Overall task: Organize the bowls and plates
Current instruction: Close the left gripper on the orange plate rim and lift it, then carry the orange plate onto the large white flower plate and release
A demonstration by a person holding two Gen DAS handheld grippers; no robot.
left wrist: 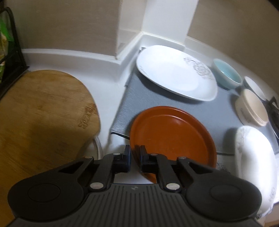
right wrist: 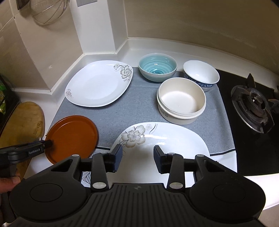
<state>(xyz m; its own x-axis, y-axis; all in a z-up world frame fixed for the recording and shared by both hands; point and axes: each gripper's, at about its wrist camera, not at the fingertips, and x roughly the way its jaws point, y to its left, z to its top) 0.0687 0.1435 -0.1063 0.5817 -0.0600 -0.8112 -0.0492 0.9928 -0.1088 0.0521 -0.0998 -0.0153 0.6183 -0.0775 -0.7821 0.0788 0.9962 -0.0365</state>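
My left gripper (left wrist: 135,153) is shut on the near-left rim of an orange plate (left wrist: 172,136); the right wrist view shows that plate (right wrist: 73,134) tilted at the corner of the grey mat (right wrist: 136,104), with the left gripper (right wrist: 48,144) clamped on its edge. My right gripper (right wrist: 137,155) hangs open above the near white flower plate (right wrist: 165,139), its pads not pressing on anything. A second white flower plate (right wrist: 99,83) lies at the back left. Behind are a teal bowl (right wrist: 157,66), a blue-patterned white bowl (right wrist: 200,73) and stacked cream bowls (right wrist: 181,99).
A wooden cutting board (left wrist: 43,113) lies left of the mat, beside a black rack (left wrist: 10,52). A gas burner (right wrist: 252,104) sits on the black hob at right. A wire strainer (right wrist: 48,10) hangs on the wall. A hand (right wrist: 8,181) holds the left gripper.
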